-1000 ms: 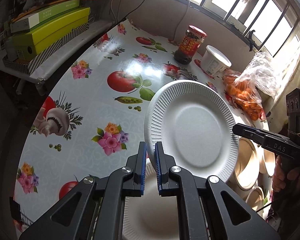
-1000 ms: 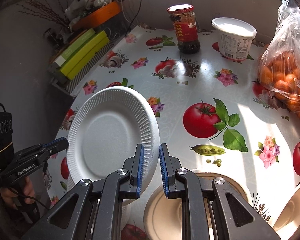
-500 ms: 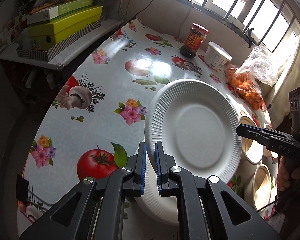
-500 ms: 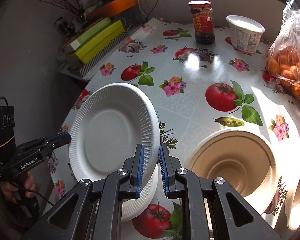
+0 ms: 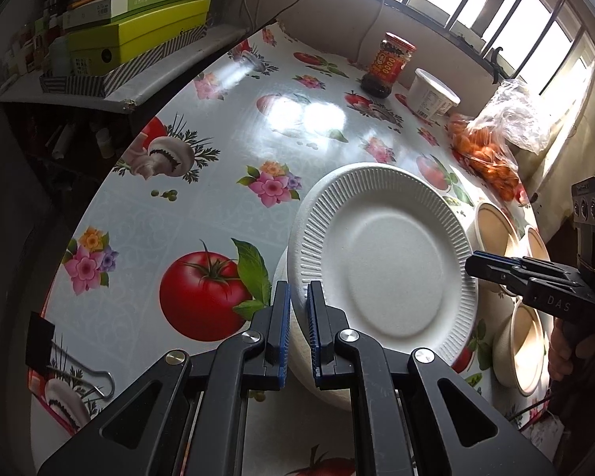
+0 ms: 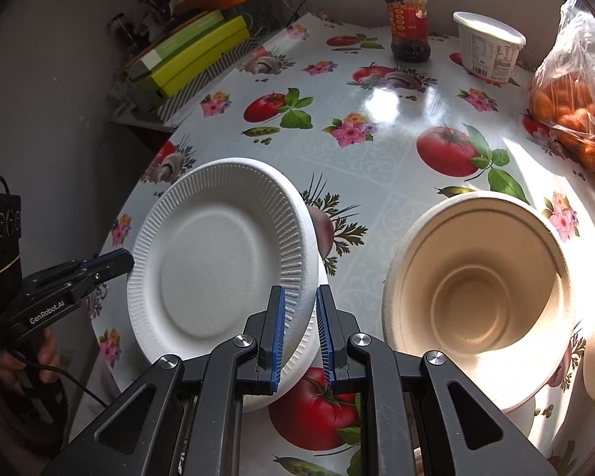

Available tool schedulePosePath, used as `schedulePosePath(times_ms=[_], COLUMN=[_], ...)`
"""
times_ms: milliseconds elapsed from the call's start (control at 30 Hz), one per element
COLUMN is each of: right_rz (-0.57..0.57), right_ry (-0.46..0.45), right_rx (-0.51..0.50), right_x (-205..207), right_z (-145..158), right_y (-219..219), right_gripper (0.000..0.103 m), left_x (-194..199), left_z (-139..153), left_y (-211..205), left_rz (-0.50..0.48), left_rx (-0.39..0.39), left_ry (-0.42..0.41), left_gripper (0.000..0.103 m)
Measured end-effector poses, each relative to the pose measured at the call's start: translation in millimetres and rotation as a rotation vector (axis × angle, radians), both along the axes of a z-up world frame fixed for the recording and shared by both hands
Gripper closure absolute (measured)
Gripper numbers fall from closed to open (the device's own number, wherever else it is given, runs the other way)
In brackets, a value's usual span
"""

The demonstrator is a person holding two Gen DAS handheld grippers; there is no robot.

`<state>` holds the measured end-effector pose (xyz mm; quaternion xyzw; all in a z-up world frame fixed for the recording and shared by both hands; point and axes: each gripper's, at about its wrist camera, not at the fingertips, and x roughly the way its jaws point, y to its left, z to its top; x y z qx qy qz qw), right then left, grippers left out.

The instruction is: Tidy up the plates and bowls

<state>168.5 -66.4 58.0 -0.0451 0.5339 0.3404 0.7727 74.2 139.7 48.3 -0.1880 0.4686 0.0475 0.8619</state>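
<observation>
Lower centre of both wrist views: the left gripper (image 5: 297,329) and the right gripper (image 6: 301,333) are each clamped on opposite edges of one white paper plate (image 5: 384,261), its ribbed rim pinched between the blue pads. The plate is held tilted above a second white plate (image 5: 329,388) — only a sliver of that lower plate shows under the held one, at the bottom centre of the left view. At mid-right in the right view a beige bowl (image 6: 480,297) sits on the tablecloth (image 6: 396,139); further bowls (image 5: 519,321) line the right edge of the left view. Toward the top stand a red-labelled jar (image 6: 408,20), a white tub (image 6: 488,47) and a bag of oranges (image 6: 575,111), with green boxes (image 5: 139,39) at the upper left.

Judged risk: the thin rim may buckle or slip if the two grippers drift apart or twist unevenly. Released while tilted or off-centre, the plate could land askew on the one below, or slide toward the near table edge — the stack sits close to it.
</observation>
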Motion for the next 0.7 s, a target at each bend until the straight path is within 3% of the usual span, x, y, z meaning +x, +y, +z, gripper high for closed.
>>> schedulePosePath(times_ms=[700], right_rz=[0.003], right_ry=[-0.008], right_rx=[-0.066], right_x=[-10], right_z=[-15], right_y=[4], right_gripper=[0.087], left_x=[-4], left_z=[-21], left_y=[-5], left_rz=[-0.012], left_rx=[0.007], left_ry=[0.050], left_gripper=[0.094])
